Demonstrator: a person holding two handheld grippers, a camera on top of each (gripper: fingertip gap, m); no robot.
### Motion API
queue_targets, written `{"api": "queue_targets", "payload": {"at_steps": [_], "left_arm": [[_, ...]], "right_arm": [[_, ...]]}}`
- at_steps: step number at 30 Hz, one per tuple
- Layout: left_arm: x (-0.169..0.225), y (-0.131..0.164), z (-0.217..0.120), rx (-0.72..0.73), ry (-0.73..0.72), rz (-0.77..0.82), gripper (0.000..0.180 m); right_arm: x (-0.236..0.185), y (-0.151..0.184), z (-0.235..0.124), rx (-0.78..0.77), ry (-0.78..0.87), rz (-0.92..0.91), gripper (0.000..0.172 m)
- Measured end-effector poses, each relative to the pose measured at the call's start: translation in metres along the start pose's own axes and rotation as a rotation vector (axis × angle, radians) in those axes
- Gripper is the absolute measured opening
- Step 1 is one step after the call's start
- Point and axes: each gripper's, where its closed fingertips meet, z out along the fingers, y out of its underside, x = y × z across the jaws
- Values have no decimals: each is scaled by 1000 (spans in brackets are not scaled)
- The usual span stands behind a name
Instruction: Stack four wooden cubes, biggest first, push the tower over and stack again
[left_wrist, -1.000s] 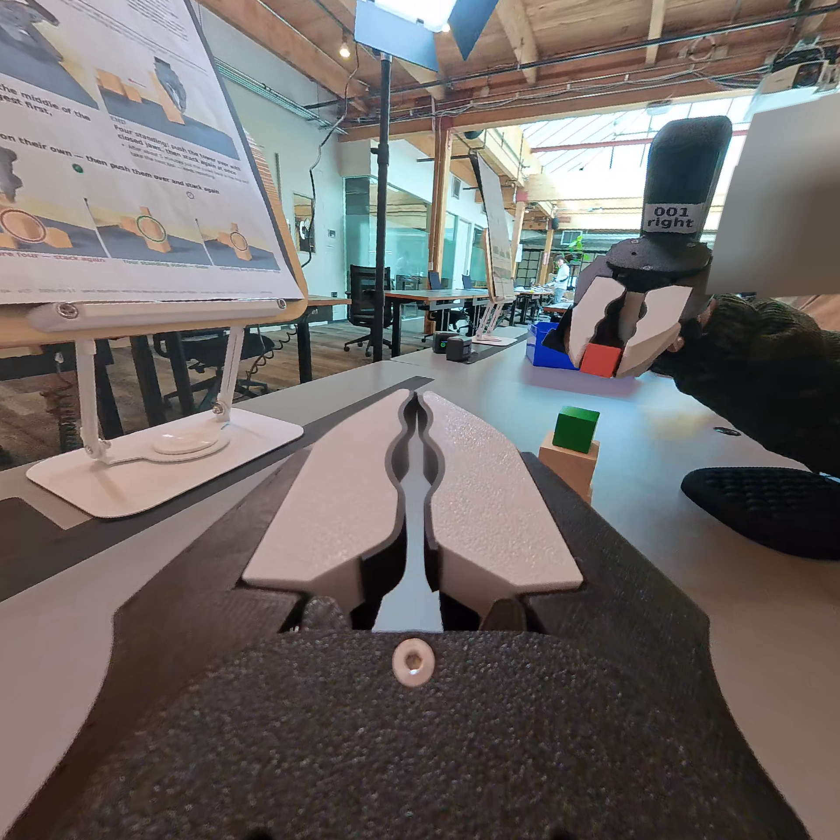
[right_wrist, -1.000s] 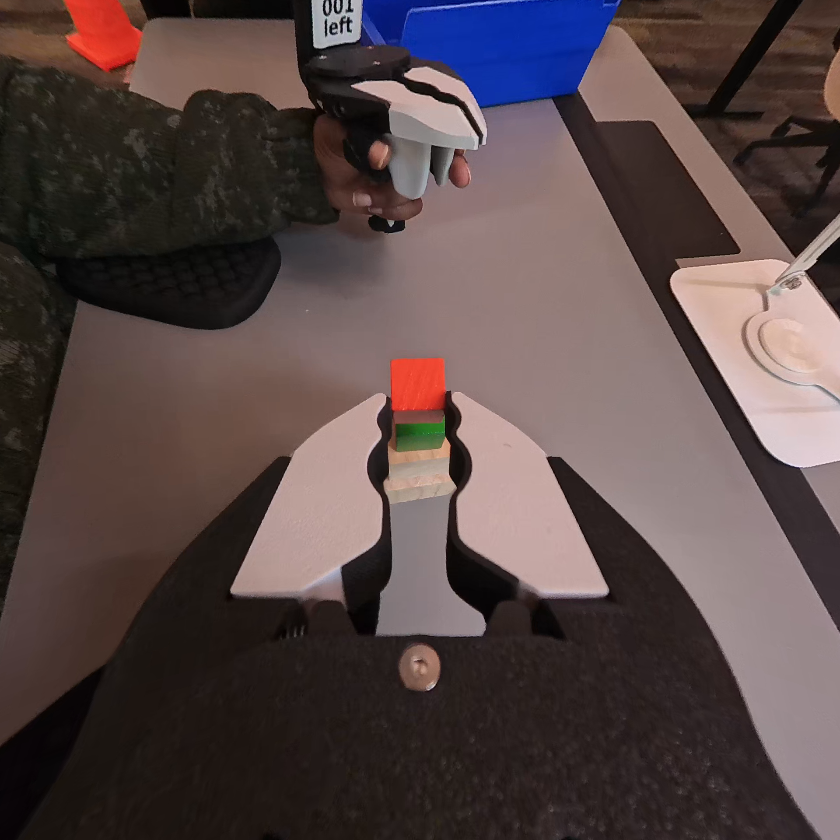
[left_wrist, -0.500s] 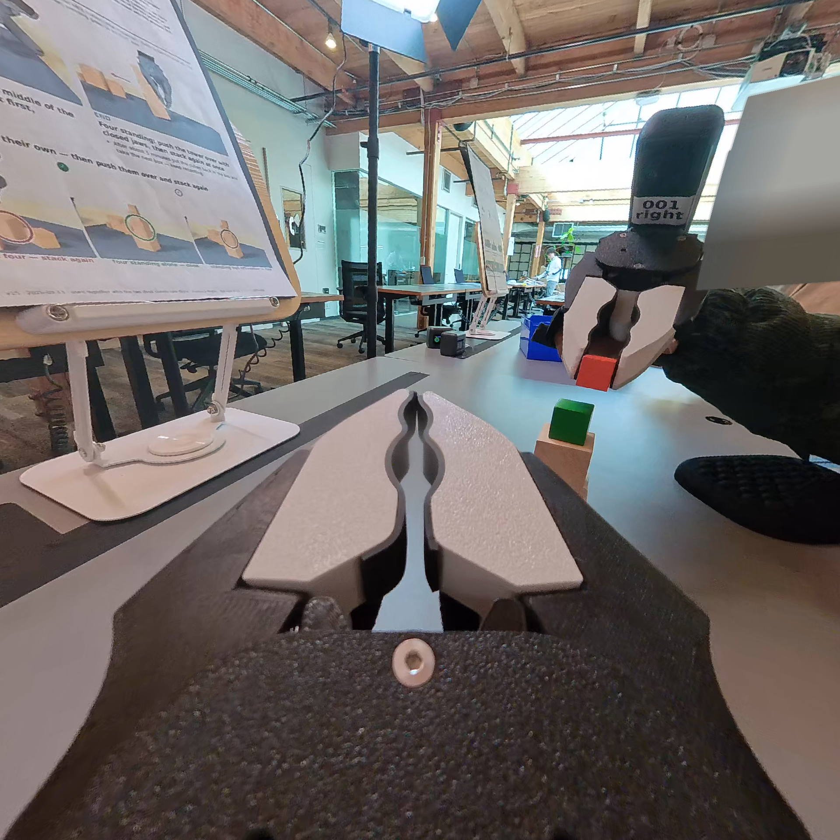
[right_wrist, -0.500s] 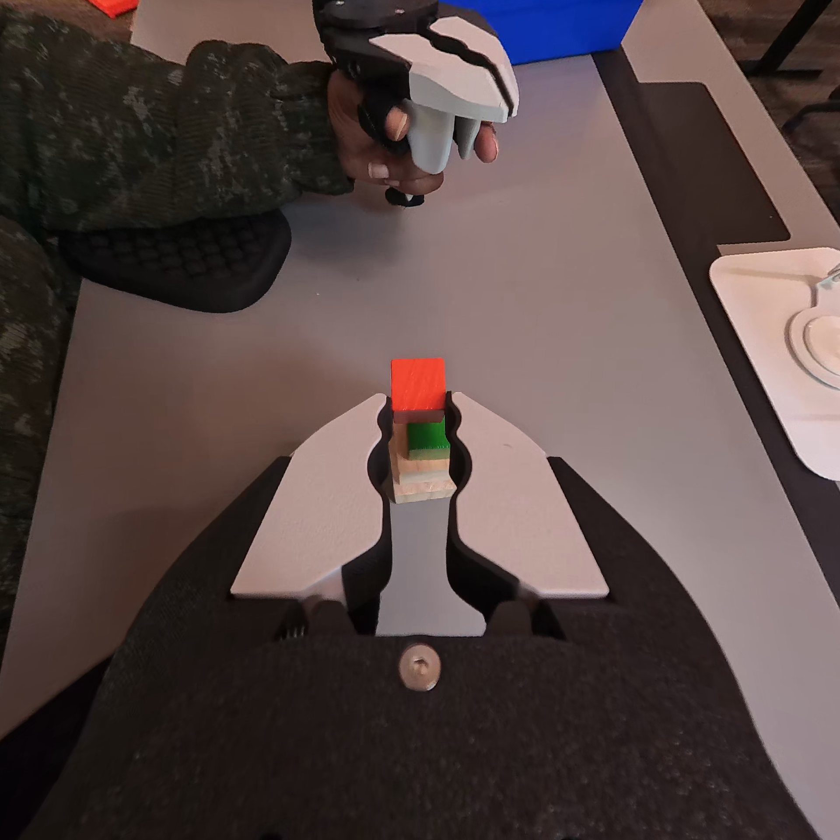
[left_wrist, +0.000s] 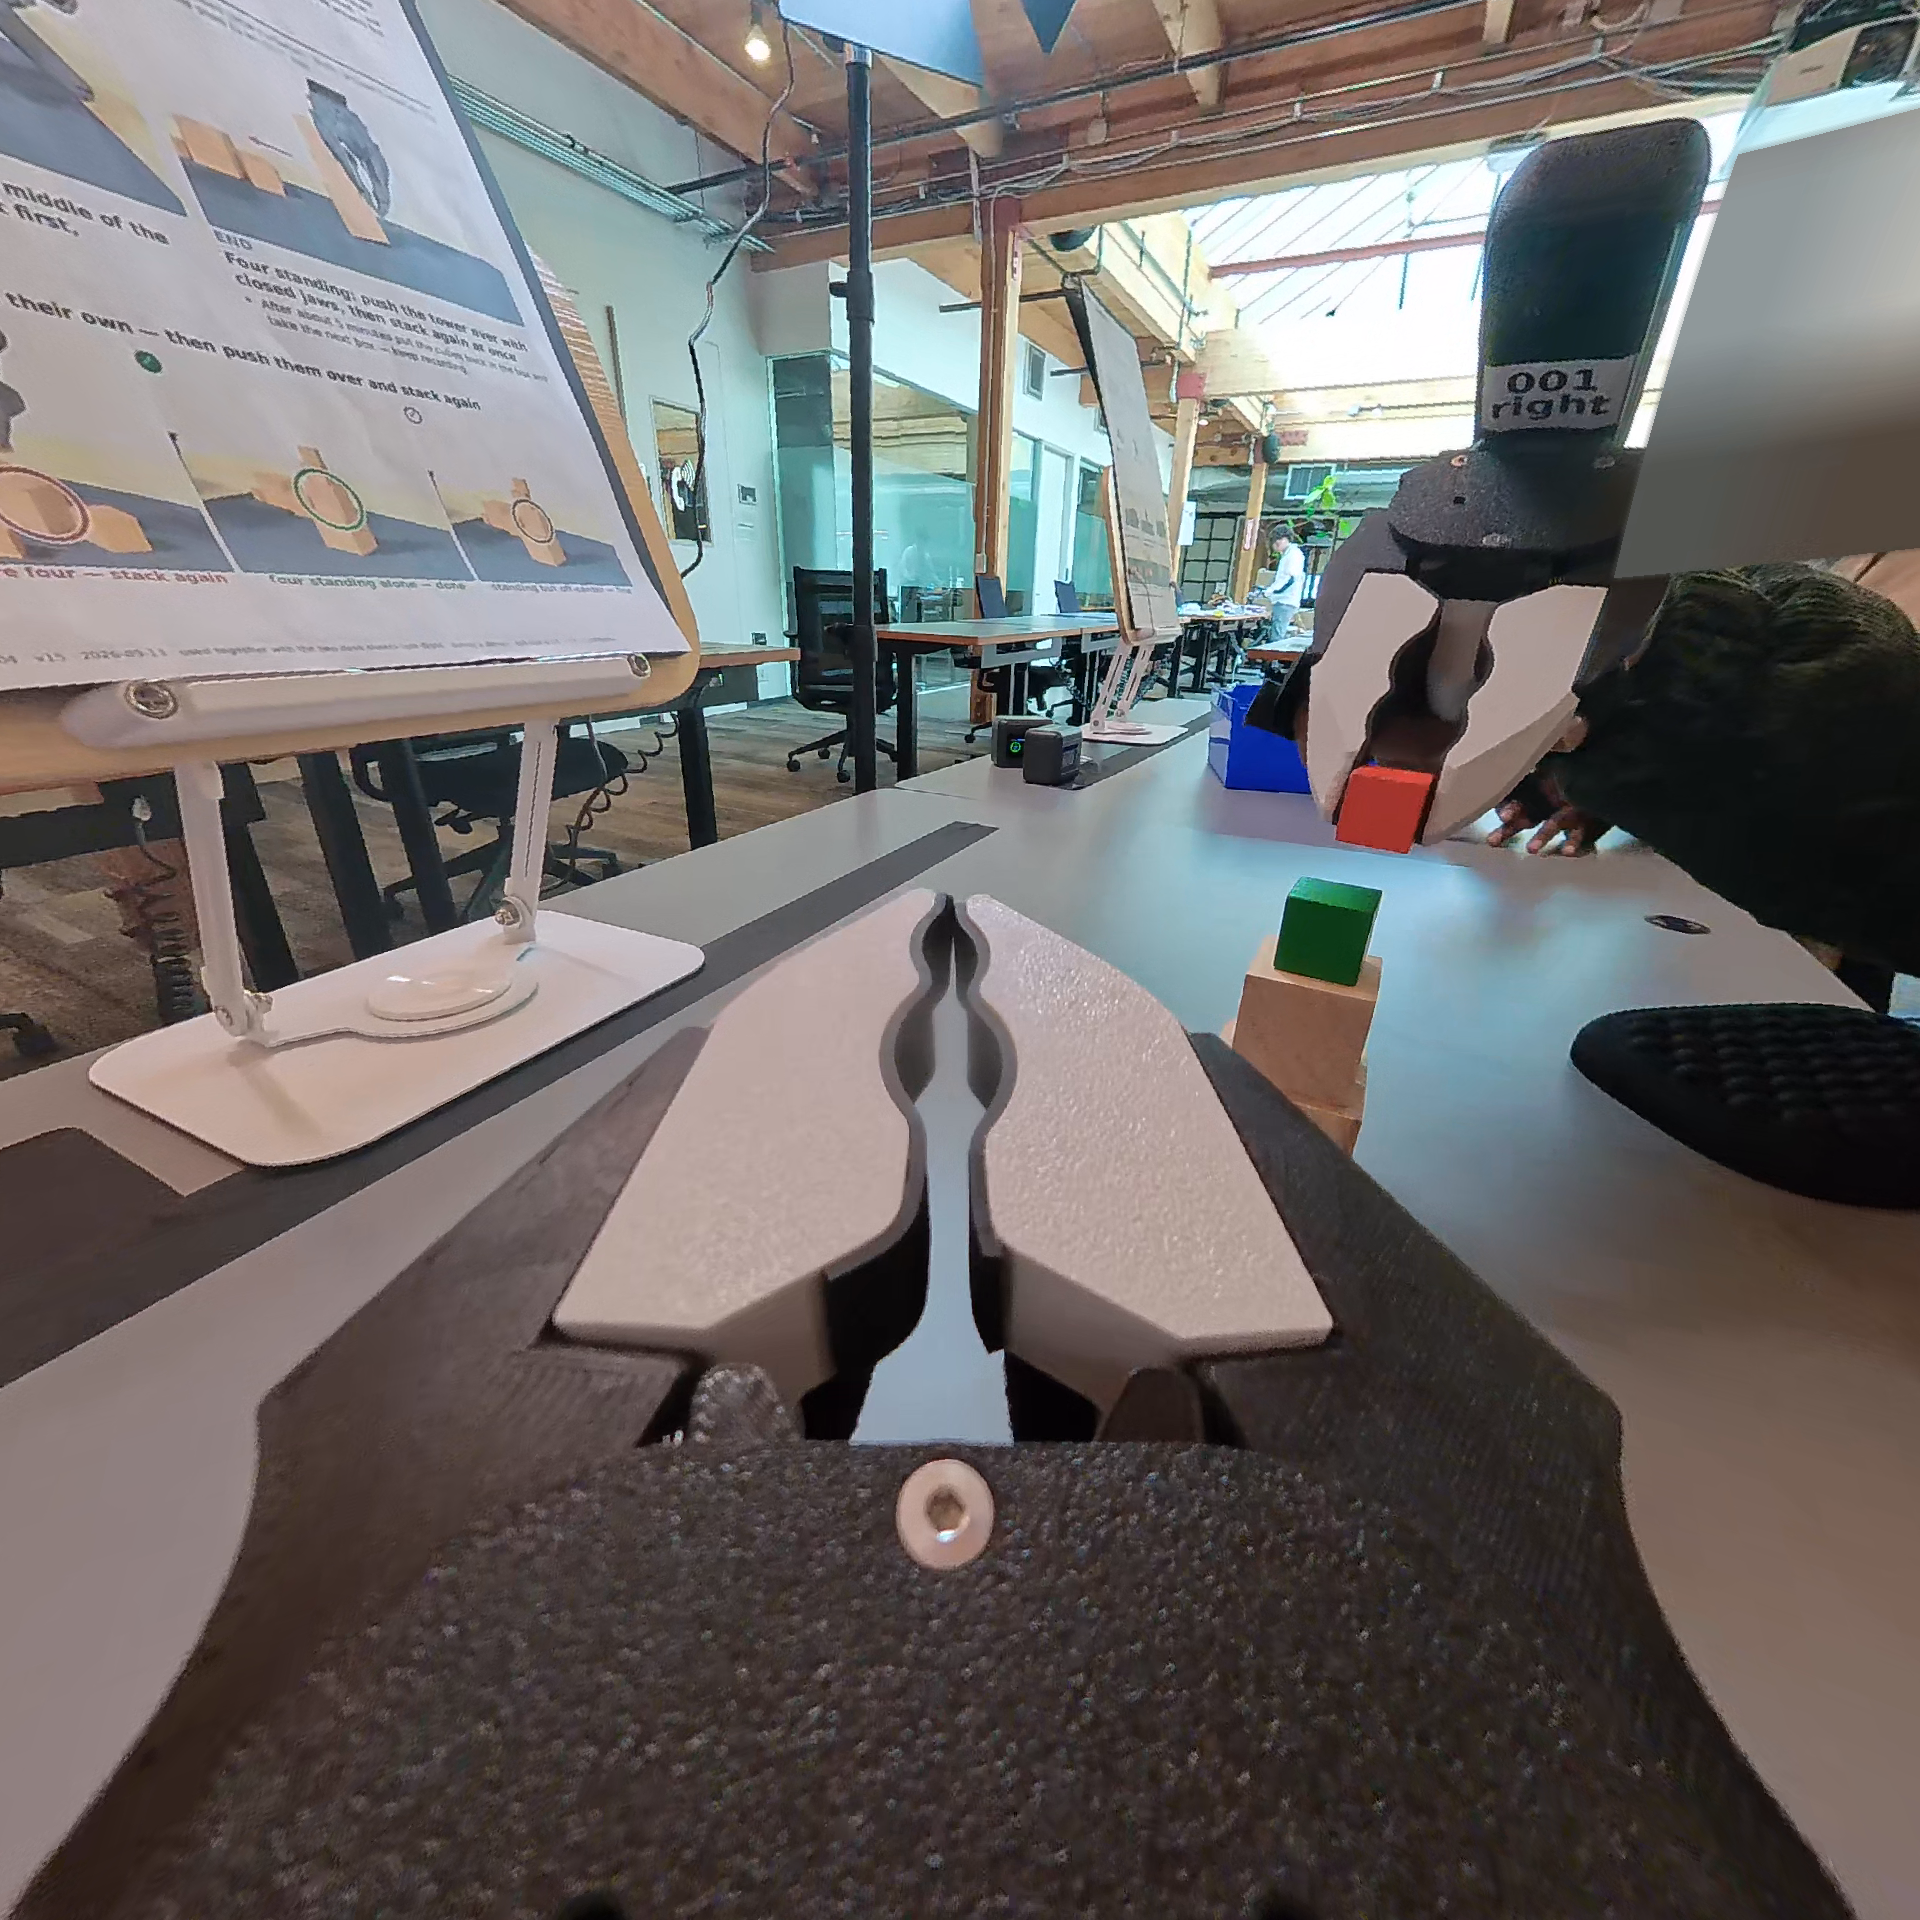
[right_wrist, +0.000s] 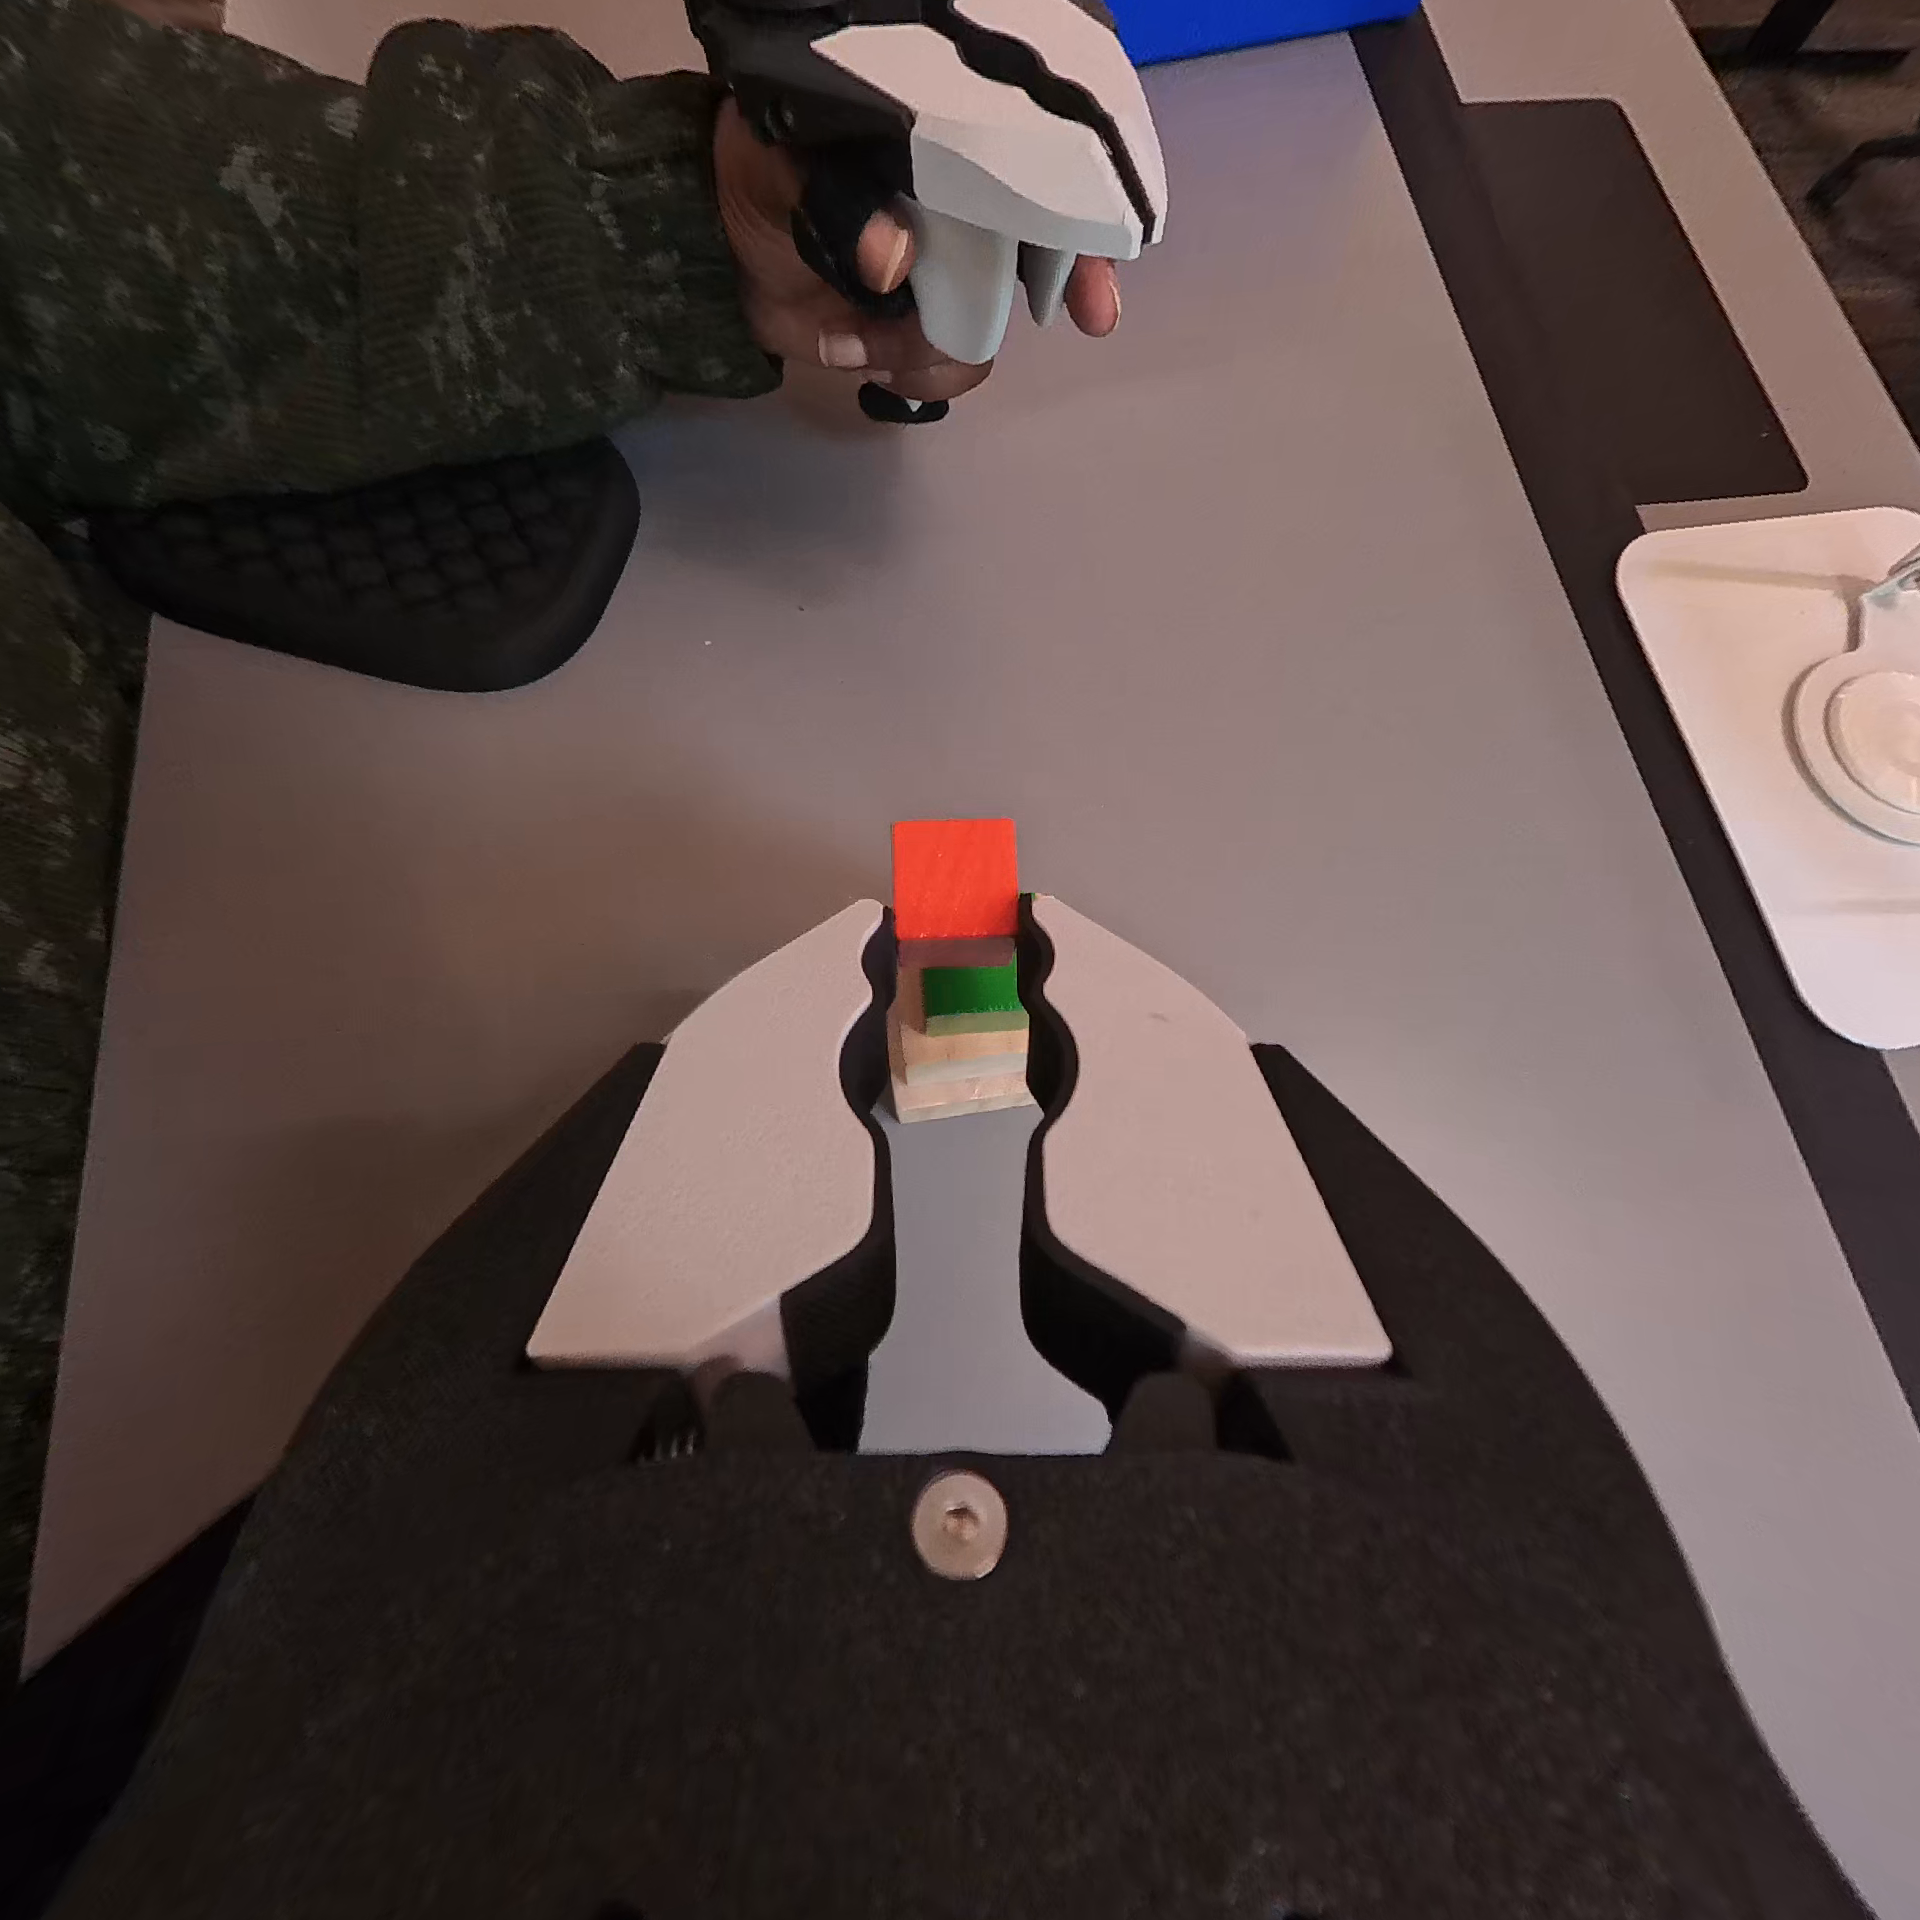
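Red cube (right_wrist: 954, 879): small painted block, flat faces and sharp edges, bright orange-red on its lit top face, gripped between the two white fingertips of the right gripper (right_wrist: 954, 909), both pads pressed against its sides. It hangs in the air directly above a stack, with clear space below it (seen in the left wrist view). Stack: green cube (left_wrist: 1327, 928), small and glossy, atop a larger plain wooden block (left_wrist: 1307, 1029), with another pale wooden block under that, standing on the grey table (right_wrist: 1247, 675). Left gripper (left_wrist: 951, 914): fingertips closed together with nothing between them, held low over the table to the left of the stack. Black textured pad (right_wrist: 384, 582) lies near the sleeve. White stand base (left_wrist: 416, 1029) with an instruction sheet sits on the left; blue bin (left_wrist: 1252, 748) at the far end.
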Motion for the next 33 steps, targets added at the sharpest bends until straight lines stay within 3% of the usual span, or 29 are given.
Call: {"api": "queue_targets", "payload": {"at_steps": [33], "left_arm": [[2,3,0,-21,11,-3,0]], "right_arm": [[4,16,12,-31,-94,-26,23]]}}
